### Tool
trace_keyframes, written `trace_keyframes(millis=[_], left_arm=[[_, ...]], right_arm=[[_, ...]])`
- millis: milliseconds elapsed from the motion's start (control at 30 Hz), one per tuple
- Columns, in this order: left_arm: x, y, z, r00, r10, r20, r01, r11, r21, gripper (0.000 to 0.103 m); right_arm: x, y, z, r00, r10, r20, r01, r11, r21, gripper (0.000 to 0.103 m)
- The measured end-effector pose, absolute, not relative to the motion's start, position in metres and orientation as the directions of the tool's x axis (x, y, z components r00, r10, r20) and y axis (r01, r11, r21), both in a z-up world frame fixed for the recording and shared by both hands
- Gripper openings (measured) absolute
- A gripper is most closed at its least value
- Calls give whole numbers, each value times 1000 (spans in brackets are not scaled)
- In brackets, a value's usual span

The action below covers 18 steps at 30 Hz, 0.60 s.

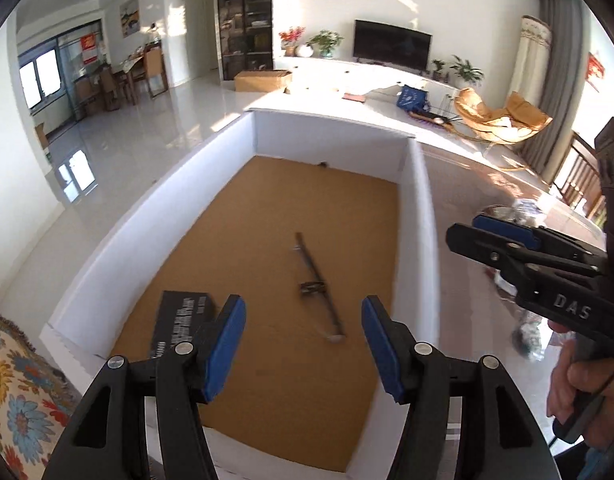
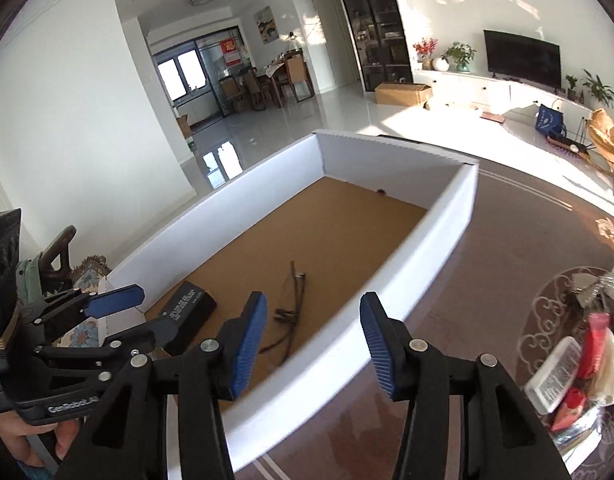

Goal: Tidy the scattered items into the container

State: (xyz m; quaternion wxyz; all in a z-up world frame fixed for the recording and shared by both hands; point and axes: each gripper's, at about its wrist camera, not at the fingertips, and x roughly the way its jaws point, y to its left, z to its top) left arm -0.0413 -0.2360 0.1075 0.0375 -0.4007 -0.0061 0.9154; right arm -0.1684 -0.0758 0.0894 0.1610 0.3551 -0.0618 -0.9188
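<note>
walls: white, sun-dappled | floor [image 2: 291, 120]: glossy pale tile | far wall ahead: television [image 1: 393, 45] on low white cabinet [image 1: 347, 76], potted plants [image 1: 326, 42] | tall dark shelf unit [image 1: 245, 16] | dining table [image 2: 275, 76] by window [image 2: 183, 74] | wicker chair [image 1: 499, 114] in sunlight

My white-walled container [image 1: 339, 140] with its brown cardboard floor already holds a black box [image 1: 183, 320] lying flat in its near left corner and a thin dark cable [image 1: 319, 288] sprawled mid-floor, while more scattered items [image 2: 579, 364] lie heaped on the table's right edge.
</note>
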Motion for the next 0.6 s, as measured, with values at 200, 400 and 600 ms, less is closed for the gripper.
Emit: trace_keyframes(millis=[200, 400, 600], left_arm=[[-24, -109, 56, -597, 219, -772, -278, -959, -57, 83], [-44, -49, -18, -530, 161, -832, -290, -957, -1, 83], [-61, -40, -24, -552, 176, -815, -305, -952, 0, 83]], right_arm=[[-69, 83, 51, -721, -74, -689, -12, -993, 119, 59], [6, 185, -1, -618, 113, -778, -193, -981, 11, 59], [21, 210, -16, -606, 121, -786, -221, -975, 20, 60]])
